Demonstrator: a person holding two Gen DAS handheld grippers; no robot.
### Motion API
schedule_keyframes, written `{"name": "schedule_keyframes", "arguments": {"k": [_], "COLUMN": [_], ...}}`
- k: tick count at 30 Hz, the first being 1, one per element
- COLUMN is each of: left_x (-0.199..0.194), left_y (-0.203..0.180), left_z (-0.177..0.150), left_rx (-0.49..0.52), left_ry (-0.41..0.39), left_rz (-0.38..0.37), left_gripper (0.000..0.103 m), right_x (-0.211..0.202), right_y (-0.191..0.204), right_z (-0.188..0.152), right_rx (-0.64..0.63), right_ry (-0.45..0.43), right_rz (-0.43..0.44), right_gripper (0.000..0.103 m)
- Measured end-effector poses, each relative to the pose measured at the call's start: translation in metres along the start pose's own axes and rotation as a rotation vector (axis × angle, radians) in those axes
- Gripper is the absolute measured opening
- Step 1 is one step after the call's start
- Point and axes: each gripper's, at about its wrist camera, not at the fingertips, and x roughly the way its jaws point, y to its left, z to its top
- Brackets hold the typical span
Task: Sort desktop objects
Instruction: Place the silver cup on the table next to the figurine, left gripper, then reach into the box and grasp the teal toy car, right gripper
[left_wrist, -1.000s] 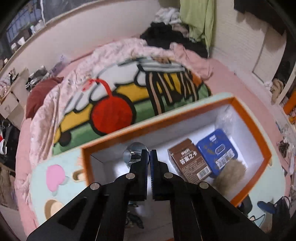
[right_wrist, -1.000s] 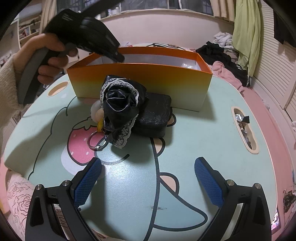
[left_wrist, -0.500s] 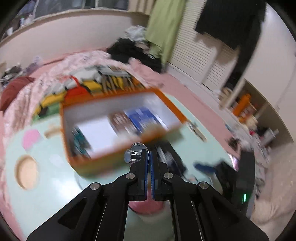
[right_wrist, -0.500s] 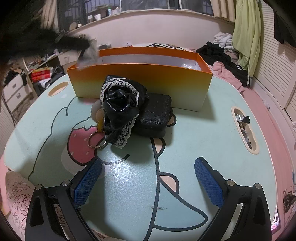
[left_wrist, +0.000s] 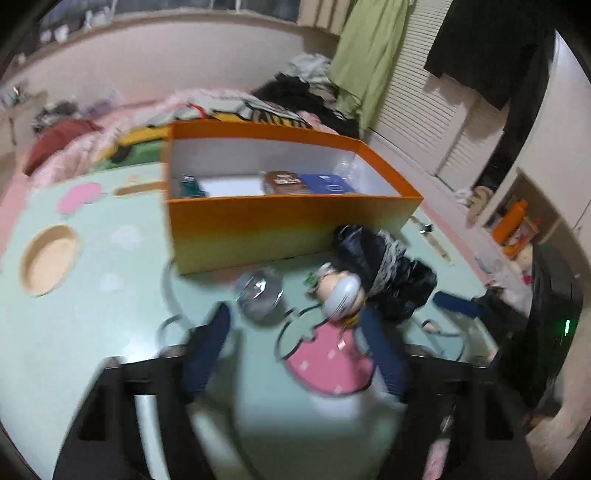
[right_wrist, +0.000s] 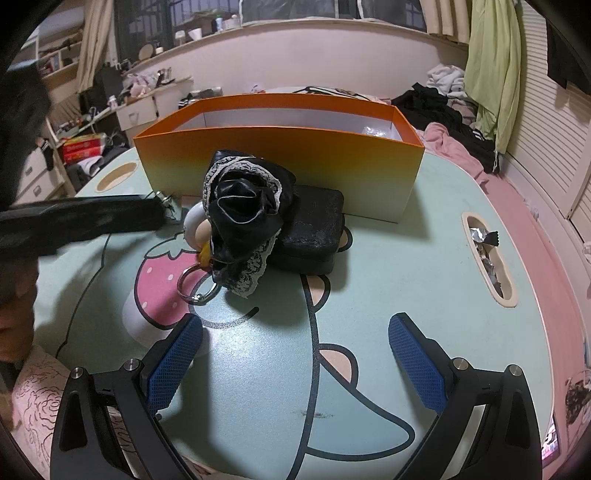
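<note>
I am spreading my left gripper's (left_wrist: 295, 347) jaws with nothing between them, low over the table (right_wrist: 369, 387), while my right gripper (right_wrist: 295, 362) is hovering at the near edge, jaws wide and empty. Just ahead, a blurred clear thing (left_wrist: 260, 297) is lying loose, beside a keyring doll (left_wrist: 341, 295) leaning on a black pouch (right_wrist: 314, 229). These are waiting, I judge. Behind them, the orange box (right_wrist: 295, 155) is already holding a brown carton (left_wrist: 286, 182), a blue pack (left_wrist: 327, 183) and a green item (left_wrist: 190, 184).
</note>
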Motion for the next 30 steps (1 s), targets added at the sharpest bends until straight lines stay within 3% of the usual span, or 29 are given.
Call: {"name": "schedule_keyframes", "arguments": {"k": [4, 6, 9, 22, 24, 26, 27, 30], "left_x": [0.001, 0.009, 0.015, 0.013, 0.015, 0.015, 0.015, 0.015], "left_y": [-0.008, -0.013, -0.007, -0.005, -0.004, -0.004, -0.004, -0.003], "left_z": [-0.026, -0.040, -0.036, -0.037, -0.037, -0.037, -0.037, -0.038], "left_rx": [0.090, 0.141, 0.096, 0.098, 0.096, 0.095, 0.096, 0.107], "left_ry": [0.051, 0.017, 0.032, 0.021, 0.018, 0.015, 0.013, 0.003], "left_rz": [0.136, 0.254, 0.246, 0.235, 0.230, 0.225, 0.222, 0.199], "left_gripper": [0.082, 0.099, 0.103, 0.103, 0.103, 0.103, 0.103, 0.103], "right_x": [0.000, 0.000, -0.001, 0.000, -0.005, -0.012, -0.016, -0.027], "right_y": [0.000, 0.000, 0.001, 0.000, 0.002, 0.002, 0.004, 0.011], "right_z": [0.000, 0.000, 0.001, 0.005, 0.003, 0.005, 0.008, 0.019], "right_rx": [0.000, -0.001, -0.009, 0.001, 0.003, 0.009, 0.010, 0.005], "right_ry": [-0.001, 0.000, -0.003, -0.008, -0.026, -0.045, -0.063, -0.106], "right_rz": [0.000, -0.001, -0.007, 0.002, 0.070, 0.204, 0.272, 0.367], "right_gripper": [0.101, 0.101, 0.101, 0.101, 0.089, 0.083, 0.082, 0.082]}}
